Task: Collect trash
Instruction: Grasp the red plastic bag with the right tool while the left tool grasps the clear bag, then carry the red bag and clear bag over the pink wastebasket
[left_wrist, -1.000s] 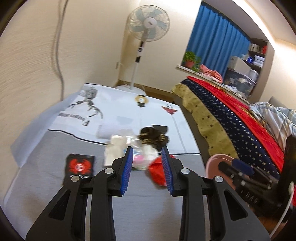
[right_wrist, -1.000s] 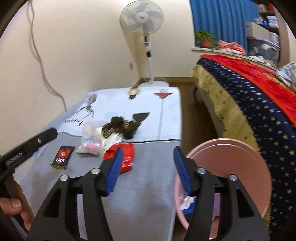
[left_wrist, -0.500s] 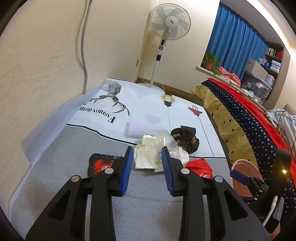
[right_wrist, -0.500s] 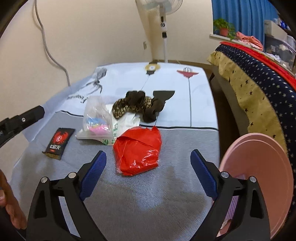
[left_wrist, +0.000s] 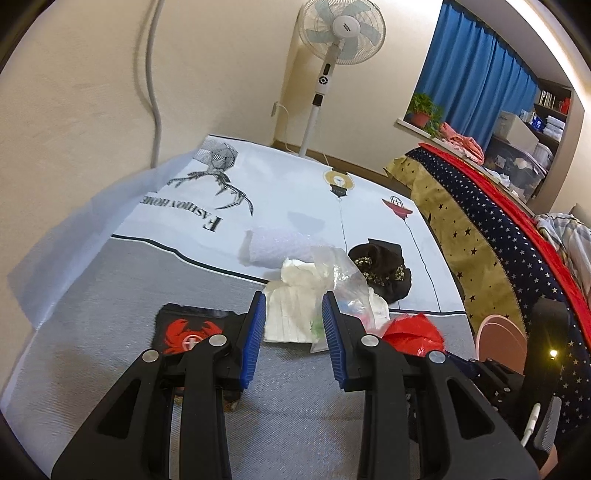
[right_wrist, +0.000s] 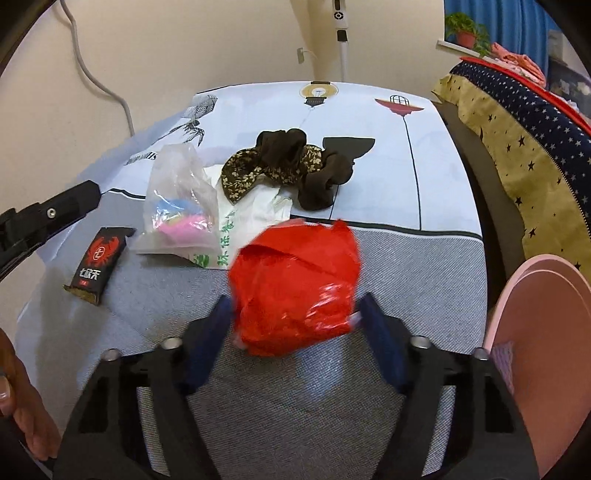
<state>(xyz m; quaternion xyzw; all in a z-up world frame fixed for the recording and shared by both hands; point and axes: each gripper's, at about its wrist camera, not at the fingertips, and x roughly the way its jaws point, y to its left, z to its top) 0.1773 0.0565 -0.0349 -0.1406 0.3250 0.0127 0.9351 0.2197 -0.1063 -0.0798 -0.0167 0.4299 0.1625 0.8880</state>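
Observation:
A crumpled red plastic bag (right_wrist: 295, 288) lies on the grey cloth between the fingers of my right gripper (right_wrist: 293, 301). Its jaws are closing, with the pads at the bag's two edges. Behind it lie a clear bag (right_wrist: 177, 210) with pink and blue bits, white paper with green print (right_wrist: 240, 221), a black packet with a red crab (right_wrist: 98, 258) and dark patterned cloth (right_wrist: 291, 166). My left gripper (left_wrist: 293, 297) hovers open and narrow, with nothing between its fingers, just short of the white paper (left_wrist: 291, 314) and the clear bag (left_wrist: 343, 280).
A pink bin (right_wrist: 546, 332) stands at the table's right edge. A roll of bubble wrap (left_wrist: 273, 247) lies on the white printed cloth (left_wrist: 288, 184). A bed with a starred cover (left_wrist: 498, 229) runs along the right; a fan (left_wrist: 340, 33) stands behind.
My right gripper swung from the pink bin, spread wide, dropped over the red bag and now narrows on it. My left gripper moved lower and closer to the pile, its gap unchanged.

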